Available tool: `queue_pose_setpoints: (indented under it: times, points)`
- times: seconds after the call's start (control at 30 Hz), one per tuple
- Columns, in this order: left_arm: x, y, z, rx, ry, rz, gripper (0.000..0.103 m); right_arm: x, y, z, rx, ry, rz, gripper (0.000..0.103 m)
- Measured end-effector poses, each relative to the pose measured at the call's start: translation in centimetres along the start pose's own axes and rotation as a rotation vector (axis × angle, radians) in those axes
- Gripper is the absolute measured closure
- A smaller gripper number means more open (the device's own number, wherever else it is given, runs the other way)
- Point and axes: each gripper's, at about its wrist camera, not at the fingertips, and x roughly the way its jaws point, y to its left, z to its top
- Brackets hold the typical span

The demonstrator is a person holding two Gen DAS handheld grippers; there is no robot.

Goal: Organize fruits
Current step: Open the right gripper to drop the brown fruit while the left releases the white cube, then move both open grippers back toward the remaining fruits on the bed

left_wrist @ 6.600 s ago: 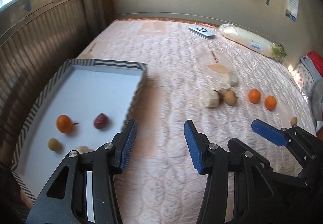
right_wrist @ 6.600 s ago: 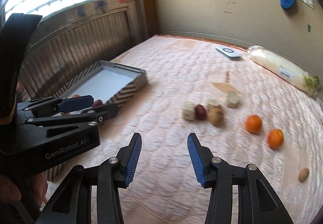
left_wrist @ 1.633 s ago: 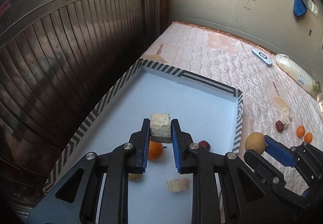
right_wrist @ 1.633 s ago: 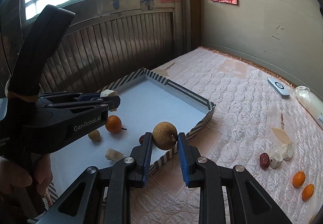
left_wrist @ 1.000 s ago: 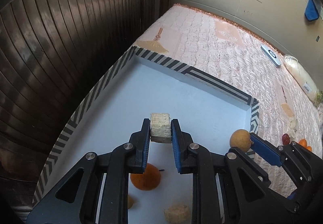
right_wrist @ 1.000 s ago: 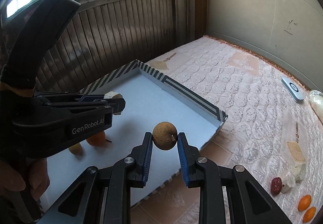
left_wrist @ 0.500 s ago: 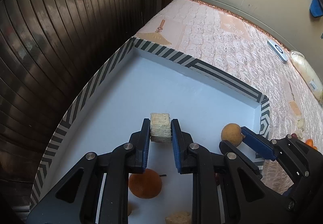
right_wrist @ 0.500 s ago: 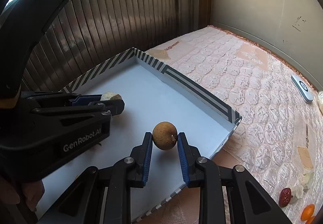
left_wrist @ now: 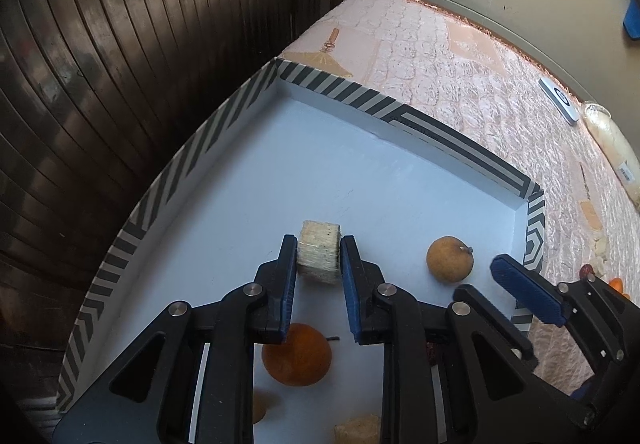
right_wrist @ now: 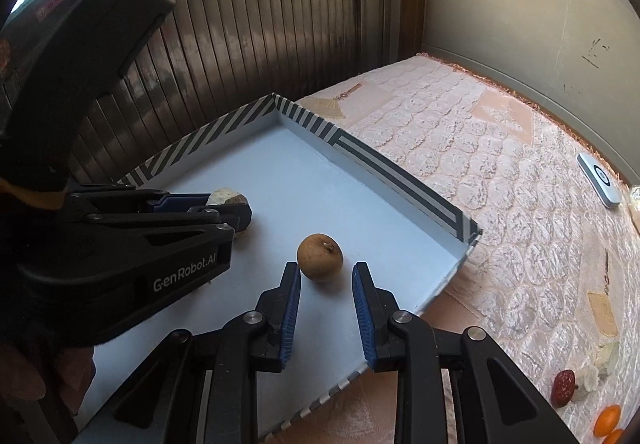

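Fruit lands in our striped tray (left_wrist: 384, 112): right gripper (right_wrist: 326, 308) stands apart, its brown round fruit (right_wrist: 320, 257) resting free on the tray floor, while left gripper (left_wrist: 319, 276) clamps the pale cube (left_wrist: 319, 257) low, ready for release.

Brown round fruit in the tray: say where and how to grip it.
Grip the brown round fruit across its widest middle, coming down from above: it rests free on the floor of the tray, stem upward, and would likely roll if nudged sideways.
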Motion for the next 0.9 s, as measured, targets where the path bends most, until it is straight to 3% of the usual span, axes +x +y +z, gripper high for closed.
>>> queue_pose_setpoints:
  times: [0.03, 0.13, 0.17, 0.5, 0.9]
  points:
    - [-0.3, -0.1, -0.1, 0.004, -0.009, 0.009, 0.077, -0.4, -0.1, -0.2, 0.003, -0.008, 0.001, 0.078]
    - [-1.5, -0.3, -0.6, 0.007, -0.052, 0.007, 0.044, -1.7, -0.3, -0.7, 0.02, -0.036, -0.009, 0.077]
    - [-1.9, -0.3, -0.8, 0.005, -0.069, 0.007, 0.041, -2.2, -0.4, -0.9, 0.027, -0.046, -0.008, 0.077]
    - [-5.9, -3.1, -3.5, 0.059, -0.175, 0.004, 0.041, -7.5, -2.4, -4.2, 0.115, -0.127, -0.06, 0.072]
    - [-9.0, -10.8, -7.0, 0.198, -0.226, -0.138, 0.041, -13.3, -7.7, -10.1, 0.255, -0.148, -0.181, 0.068]
